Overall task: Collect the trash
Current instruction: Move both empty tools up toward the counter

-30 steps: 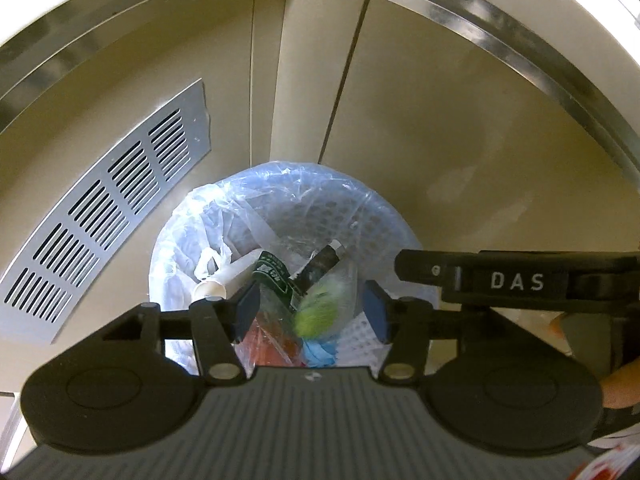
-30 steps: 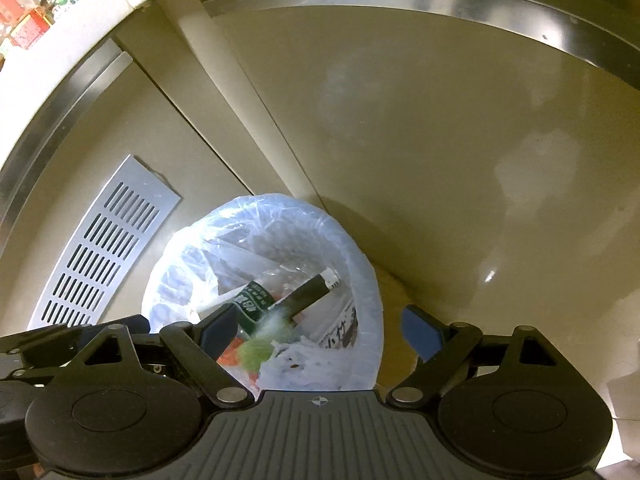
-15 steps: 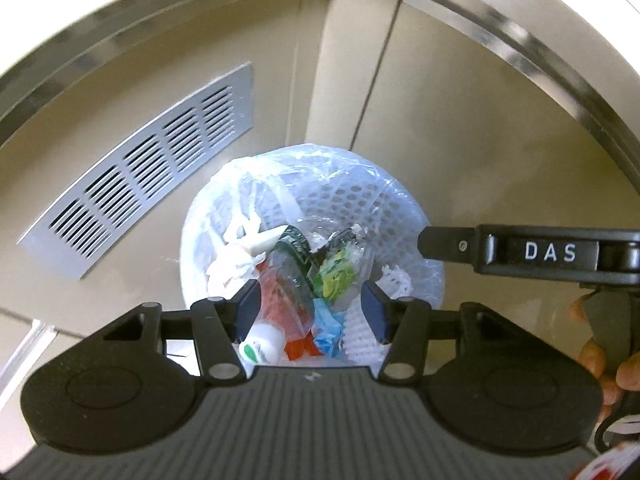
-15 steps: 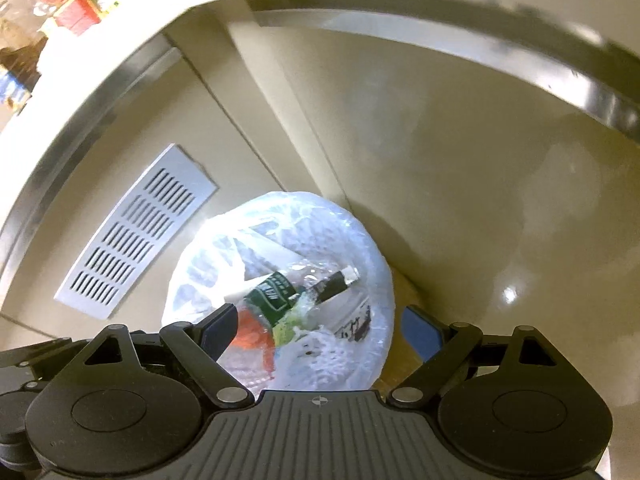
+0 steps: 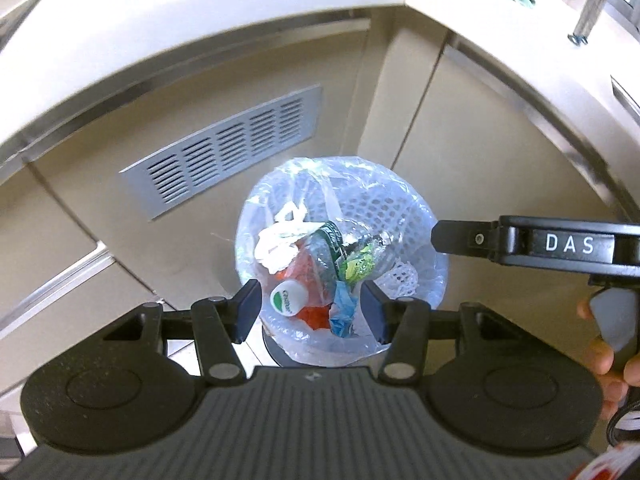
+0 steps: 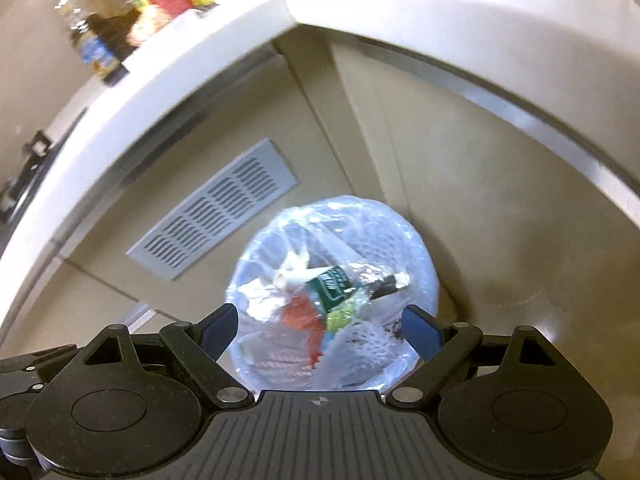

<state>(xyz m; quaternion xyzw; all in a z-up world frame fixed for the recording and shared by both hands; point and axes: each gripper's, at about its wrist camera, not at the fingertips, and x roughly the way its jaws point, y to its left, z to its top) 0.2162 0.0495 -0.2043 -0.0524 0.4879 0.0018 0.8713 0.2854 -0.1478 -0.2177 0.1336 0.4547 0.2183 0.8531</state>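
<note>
A white perforated trash bin [image 5: 394, 200] lined with a clear plastic bag stands on the floor in the corner of the cabinets. Inside lie a green-labelled bottle [image 5: 332, 240], a white cap with a green logo [image 5: 288, 299], crumpled white paper [image 5: 276, 244] and red, blue and yellow-green wrappers. My left gripper [image 5: 310, 313] hangs open well above the bin, holding nothing. In the right wrist view the bin [image 6: 422, 268] lies below my right gripper [image 6: 320, 330], which stands wide open and empty. The right gripper's body marked DAS [image 5: 560, 244] reaches in from the right.
A grey vent grille [image 5: 224, 152] sits in the cabinet front left of the bin. Beige cabinet doors meet in a corner behind it. A white countertop [image 6: 168, 64] overhangs above, carrying bottles [image 6: 96, 44] and packets. A hand [image 5: 608, 360] grips the right tool.
Both grippers have risen and pulled back from the bin, which now looks smaller. The countertop edge and the things on it have come into view. Both stay open and empty.
</note>
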